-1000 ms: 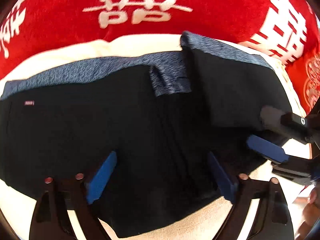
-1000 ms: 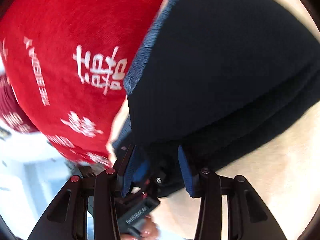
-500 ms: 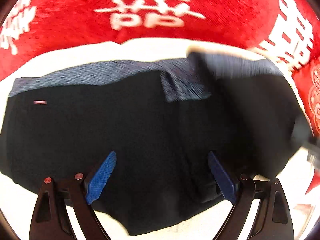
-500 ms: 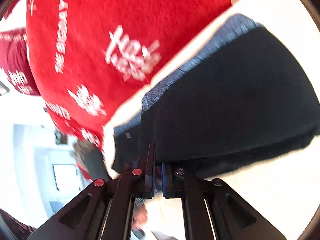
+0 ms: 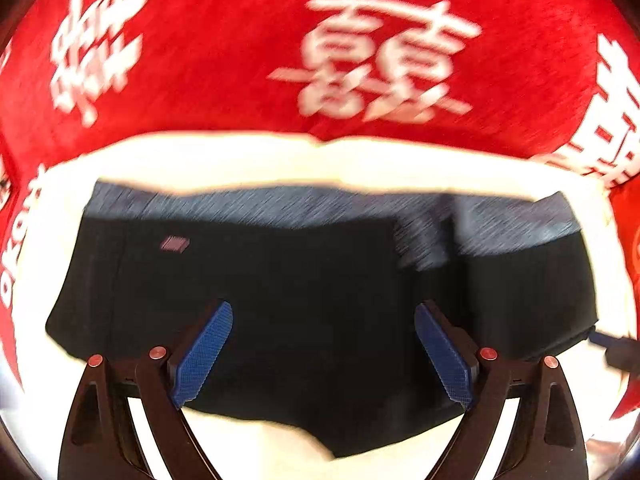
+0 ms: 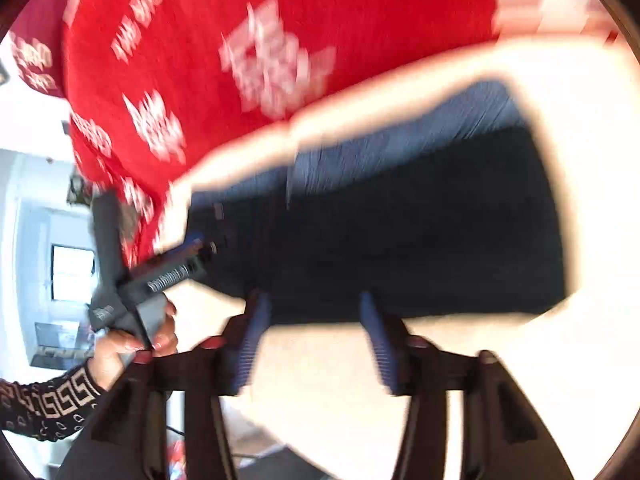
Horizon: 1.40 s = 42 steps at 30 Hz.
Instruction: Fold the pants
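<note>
The black pants (image 5: 320,292) with a blue-grey waistband (image 5: 280,204) lie folded flat on a cream pad (image 5: 280,156). My left gripper (image 5: 323,322) hovers open above them, nothing between its blue pads. In the right wrist view the same pants (image 6: 420,232) spread across the middle, blurred. My right gripper (image 6: 314,310) is above their near edge, its jaws opening with no cloth between them. The left gripper (image 6: 160,276) shows there too, held by a hand (image 6: 128,344) at the pants' left end.
A red blanket with white characters (image 5: 320,40) covers the surface behind the cream pad. In the right wrist view a patterned sleeve (image 6: 44,404) and a bright room with a window (image 6: 72,268) lie at the left.
Both grippers have risen, so the pants look smaller and lie flat. The right gripper let go of the pants' corner, shut, rolled, and now stands open. The folded flap has settled on the right.
</note>
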### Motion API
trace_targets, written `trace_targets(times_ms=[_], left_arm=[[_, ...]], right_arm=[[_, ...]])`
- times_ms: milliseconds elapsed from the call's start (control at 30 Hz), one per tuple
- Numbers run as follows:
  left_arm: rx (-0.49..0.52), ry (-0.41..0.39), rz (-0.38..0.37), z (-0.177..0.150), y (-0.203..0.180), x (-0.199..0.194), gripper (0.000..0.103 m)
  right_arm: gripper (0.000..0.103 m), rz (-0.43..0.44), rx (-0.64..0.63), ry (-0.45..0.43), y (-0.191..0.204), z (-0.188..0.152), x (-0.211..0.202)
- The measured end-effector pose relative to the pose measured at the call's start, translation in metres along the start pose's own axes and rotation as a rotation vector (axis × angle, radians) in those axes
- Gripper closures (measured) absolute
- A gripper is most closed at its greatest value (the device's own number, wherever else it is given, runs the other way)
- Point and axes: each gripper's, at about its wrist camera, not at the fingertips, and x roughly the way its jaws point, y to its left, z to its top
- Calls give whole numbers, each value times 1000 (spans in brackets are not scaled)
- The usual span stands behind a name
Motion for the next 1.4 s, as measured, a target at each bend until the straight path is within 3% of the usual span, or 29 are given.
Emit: trace_targets(times_ms=[133,200,233,300,367,533,567,633,667,733,933,1033,1167,1300,1400], left_arm=[[62,-23,-59,29,-50,8,9],[93,-12,-85,41,-77,20,9],[103,-6,-93,44,-88,26,9],[108,4,-107,51,-107,39,9],[116,27,-118,53,-122,56,9],[189,78,-65,27,-129,62,9],[209,81,-41,20,-127,63,9],[224,72,-46,6,-118,65,7],[232,52,-51,3,-116,64,7],[243,55,-34,3,-115,61,7],[124,83,-14,-10,-67,42,7],[60,67,5,-22,-41,25,7],[18,52,67,-33,-13,7,7],[-7,52,90,-44,15,-4,7],[-29,55,96,-52,31,-9,7]], right_arm=[[43,-57,176,-158,-78,41,-45],[44,-31,283,-141,-127,57,-39],[49,4,321,-115,-145,63,-28],[54,99,369,-41,-164,74,2],[70,160,390,10,-171,75,21],[78,249,390,-7,-163,61,0],[80,226,377,-7,-162,55,-8],[79,58,334,-8,-160,51,-9],[66,-49,302,6,-161,49,-3],[65,-83,290,-14,-161,46,-1],[62,-254,162,-61,-107,36,-21],[62,-268,79,-81,-66,24,-23],[62,-229,-55,-30,-8,14,11],[62,-191,-183,72,44,8,71],[62,-219,-306,121,73,-3,98]])
